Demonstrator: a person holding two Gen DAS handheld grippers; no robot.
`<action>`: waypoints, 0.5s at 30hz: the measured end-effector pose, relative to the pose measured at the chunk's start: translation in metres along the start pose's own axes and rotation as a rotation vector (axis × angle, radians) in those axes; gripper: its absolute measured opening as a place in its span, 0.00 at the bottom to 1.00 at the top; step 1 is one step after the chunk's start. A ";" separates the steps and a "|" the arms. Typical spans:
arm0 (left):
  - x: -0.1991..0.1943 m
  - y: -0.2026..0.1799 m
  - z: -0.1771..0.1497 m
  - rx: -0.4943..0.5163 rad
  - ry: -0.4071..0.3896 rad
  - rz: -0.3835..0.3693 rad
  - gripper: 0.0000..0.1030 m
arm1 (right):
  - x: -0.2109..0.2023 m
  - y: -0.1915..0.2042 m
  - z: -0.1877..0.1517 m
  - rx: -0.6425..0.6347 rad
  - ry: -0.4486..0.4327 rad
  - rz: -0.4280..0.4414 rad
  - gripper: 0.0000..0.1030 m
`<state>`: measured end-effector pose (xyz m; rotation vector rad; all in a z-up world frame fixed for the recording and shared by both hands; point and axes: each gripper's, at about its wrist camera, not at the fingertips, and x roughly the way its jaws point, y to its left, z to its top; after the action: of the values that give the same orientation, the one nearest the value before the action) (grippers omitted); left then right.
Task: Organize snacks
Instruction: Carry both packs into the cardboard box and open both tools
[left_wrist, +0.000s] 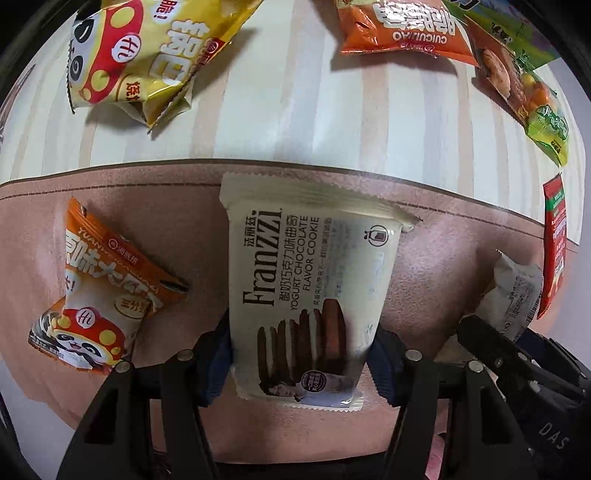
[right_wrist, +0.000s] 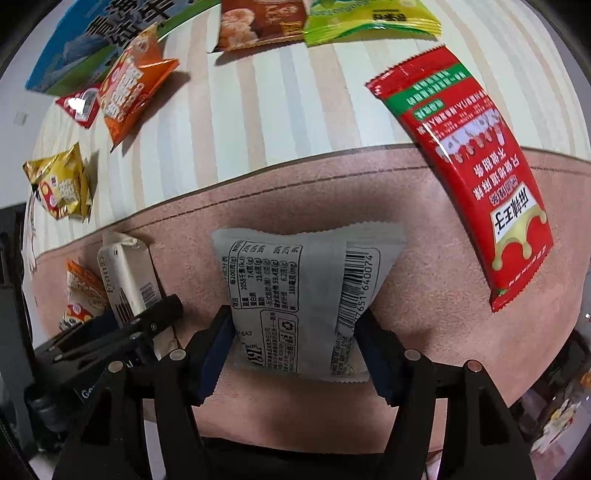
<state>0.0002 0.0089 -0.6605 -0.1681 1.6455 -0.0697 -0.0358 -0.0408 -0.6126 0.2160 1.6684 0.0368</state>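
My left gripper (left_wrist: 301, 354) is shut on a cream Franzzi cookie pack (left_wrist: 310, 280), held over the pink mat (left_wrist: 147, 214). My right gripper (right_wrist: 295, 347) is shut on a white snack pack (right_wrist: 303, 295) with its barcode side up, also over the pink mat (right_wrist: 424, 229). Each view shows the other gripper's pack: the white pack (left_wrist: 517, 295) at the right of the left wrist view, the Franzzi pack (right_wrist: 127, 280) at the left of the right wrist view. An orange panda pack (left_wrist: 107, 295) lies on the mat left of the Franzzi pack.
A red long pack (right_wrist: 469, 166) lies across the mat's far edge. On the striped table (right_wrist: 277, 110) beyond lie a yellow pack (left_wrist: 147, 62), an orange pack (left_wrist: 402, 29), a brown pack (right_wrist: 258, 22), a green pack (right_wrist: 369, 18) and a blue box (right_wrist: 96, 48).
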 end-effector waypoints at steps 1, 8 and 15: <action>0.001 0.000 0.000 0.000 -0.002 0.003 0.58 | 0.001 -0.001 0.001 0.006 0.001 0.003 0.67; -0.015 -0.002 -0.009 0.011 -0.023 0.028 0.56 | 0.007 -0.016 0.000 0.045 -0.029 0.011 0.56; -0.033 0.004 -0.021 -0.011 0.030 -0.060 0.56 | -0.012 -0.016 -0.020 0.032 -0.053 0.034 0.49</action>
<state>-0.0182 0.0169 -0.6274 -0.2259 1.6712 -0.1088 -0.0560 -0.0562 -0.6012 0.2674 1.6134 0.0302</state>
